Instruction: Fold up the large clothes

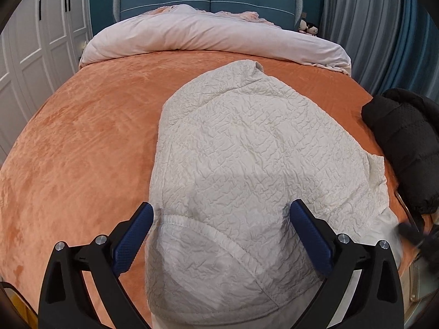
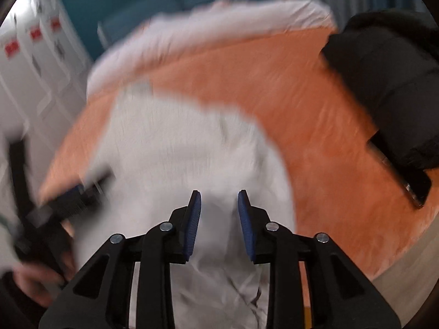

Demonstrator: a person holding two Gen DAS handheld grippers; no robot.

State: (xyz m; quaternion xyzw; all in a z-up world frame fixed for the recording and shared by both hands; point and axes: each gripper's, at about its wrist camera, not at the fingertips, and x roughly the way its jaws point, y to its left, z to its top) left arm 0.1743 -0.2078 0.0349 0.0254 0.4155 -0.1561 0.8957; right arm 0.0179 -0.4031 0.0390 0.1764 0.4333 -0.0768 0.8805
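Left wrist view, item 1: white crinkled garment [image 1: 247,148], lying spread on the orange bed cover [image 1: 82,137], its elastic hem [image 1: 197,227] nearest me and its far end pointing toward the rolled pale duvet [image 1: 214,35].

Item 2: left claw [image 1: 222,233], fingers spread wide, straddling the hem, gripping nothing.

Item 3: right claw [image 2: 219,219], right wrist view, heavily blurred; pads partly apart with white cloth showing between them, contact not discernible.

Item 4: black padded jacket [image 1: 406,148], at the bed's right edge, just beside the white garment.

Handling note: I judge the step to be taking the near hem for a fold. I would pinch both hem corners squarely, lift evenly, carry the hem toward the far end, and keep clear of the black jacket.
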